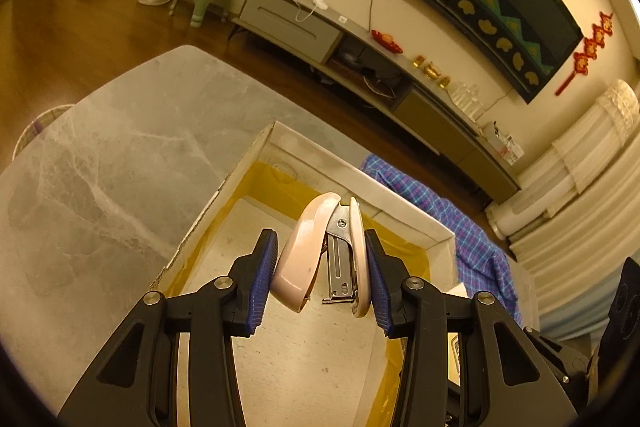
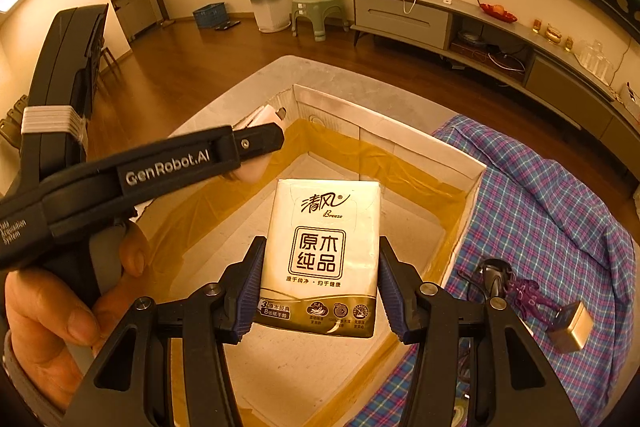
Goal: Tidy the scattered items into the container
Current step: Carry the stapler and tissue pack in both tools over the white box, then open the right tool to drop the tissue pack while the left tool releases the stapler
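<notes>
Holding stapler [image 1: 320, 251], tissue pack [image 2: 322, 259] above empty box [image 2: 384, 131].

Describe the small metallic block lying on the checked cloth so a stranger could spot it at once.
Start at the open white box on the grey marble table; the blue checked cloth lies along its right side. On the cloth's near part sits the metallic block, beside a purple tangled cord. It is the only shiny, square-edged, brass-coloured thing there.

Warm dim amber, seemingly ceiling-lit
</notes>
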